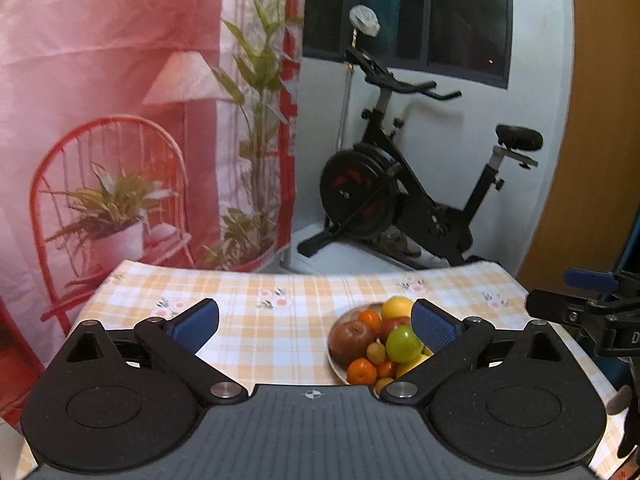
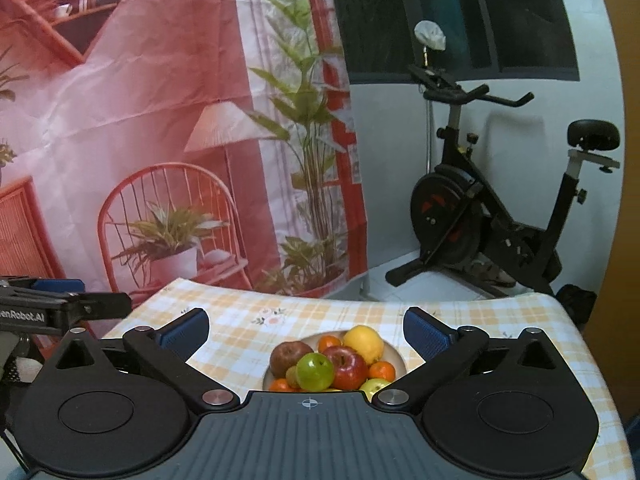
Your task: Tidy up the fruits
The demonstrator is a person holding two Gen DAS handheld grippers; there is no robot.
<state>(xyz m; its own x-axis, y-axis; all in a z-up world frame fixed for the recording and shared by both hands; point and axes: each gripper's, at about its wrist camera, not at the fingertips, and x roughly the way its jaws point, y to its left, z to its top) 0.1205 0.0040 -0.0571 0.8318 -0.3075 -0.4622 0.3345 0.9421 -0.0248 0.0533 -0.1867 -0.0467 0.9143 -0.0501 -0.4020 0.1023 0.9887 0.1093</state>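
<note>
Fruits (image 2: 334, 364) lie heaped in a pale bowl (image 2: 394, 354) on the checked tablecloth (image 2: 248, 312); the bowl's near rim and lowest fruit are hidden behind each gripper's body. In the left view the right pad covers part of the pile, and the green apple (image 1: 403, 344) touches its edge. The right view shows the heap more fully: red apple (image 2: 347, 366), lemon (image 2: 365, 343), brown fruit (image 2: 289, 357). Left gripper (image 1: 316, 326) and right gripper (image 2: 306, 330) are both spread wide, empty, above the table. Each view catches the other gripper cut off at its edge. An exercise bike (image 2: 500, 216) stands behind.
</note>
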